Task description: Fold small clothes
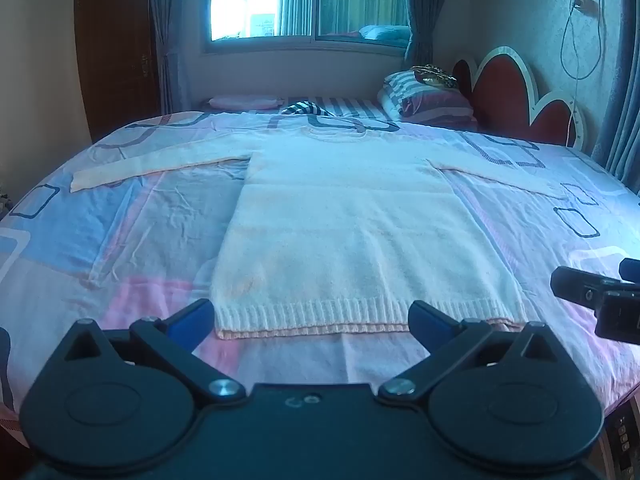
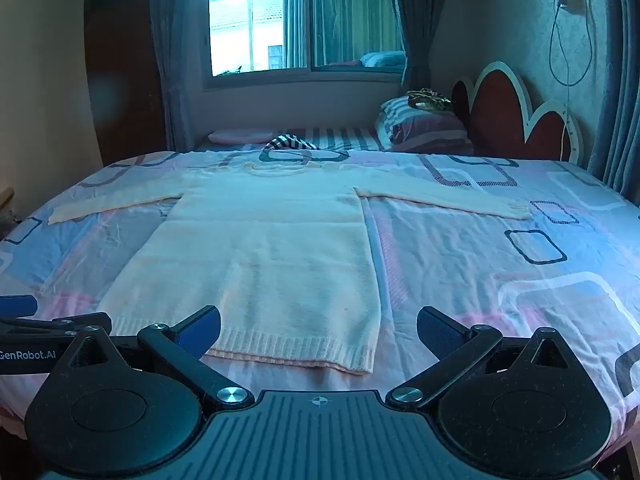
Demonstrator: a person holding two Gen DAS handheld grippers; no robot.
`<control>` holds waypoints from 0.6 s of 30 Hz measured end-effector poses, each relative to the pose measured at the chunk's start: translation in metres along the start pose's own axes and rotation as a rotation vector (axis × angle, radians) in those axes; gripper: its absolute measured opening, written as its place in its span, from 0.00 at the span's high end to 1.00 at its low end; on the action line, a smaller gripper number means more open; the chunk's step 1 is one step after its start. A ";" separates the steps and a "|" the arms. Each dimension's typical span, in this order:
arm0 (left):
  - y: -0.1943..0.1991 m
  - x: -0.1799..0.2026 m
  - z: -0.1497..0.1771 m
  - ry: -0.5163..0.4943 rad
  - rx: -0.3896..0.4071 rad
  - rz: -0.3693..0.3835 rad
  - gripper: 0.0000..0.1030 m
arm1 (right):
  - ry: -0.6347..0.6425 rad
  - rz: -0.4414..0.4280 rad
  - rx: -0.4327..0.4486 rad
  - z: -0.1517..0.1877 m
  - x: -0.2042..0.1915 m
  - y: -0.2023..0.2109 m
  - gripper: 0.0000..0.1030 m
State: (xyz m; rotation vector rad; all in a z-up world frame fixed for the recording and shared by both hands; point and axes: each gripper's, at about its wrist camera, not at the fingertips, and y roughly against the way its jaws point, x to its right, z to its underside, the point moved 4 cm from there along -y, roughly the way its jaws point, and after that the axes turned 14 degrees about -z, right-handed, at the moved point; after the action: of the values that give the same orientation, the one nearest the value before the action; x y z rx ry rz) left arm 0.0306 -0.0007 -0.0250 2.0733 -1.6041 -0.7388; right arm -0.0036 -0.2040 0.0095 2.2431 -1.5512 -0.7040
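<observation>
Grippers [image 1: 311, 318] wide, sweater [image 1: 352, 236] on bed [image 1: 120, 240]

place: home bedroom | evidence: wide bed with patterned sheet [image 1: 132, 236] | scalloped red headboard [image 1: 516, 96] against the wall | striped pillows [image 2: 424, 124] stacked at its head | curtained window [image 2: 304, 24] | dark wooden door [image 2: 120, 64] | cable [image 1: 576, 40] hanging from a wall socket
</observation>
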 end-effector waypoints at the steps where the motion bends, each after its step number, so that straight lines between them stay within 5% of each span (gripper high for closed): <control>1: 0.000 -0.001 0.000 0.003 0.003 0.002 0.01 | 0.002 0.003 -0.004 0.000 0.000 0.000 0.00; 18: -0.002 -0.001 -0.002 0.005 0.001 0.007 0.01 | 0.014 0.012 -0.009 -0.003 -0.004 0.001 0.00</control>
State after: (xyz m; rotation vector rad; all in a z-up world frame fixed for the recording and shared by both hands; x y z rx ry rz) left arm 0.0332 0.0009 -0.0250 2.0677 -1.6088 -0.7302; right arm -0.0037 -0.2011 0.0130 2.2258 -1.5510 -0.6888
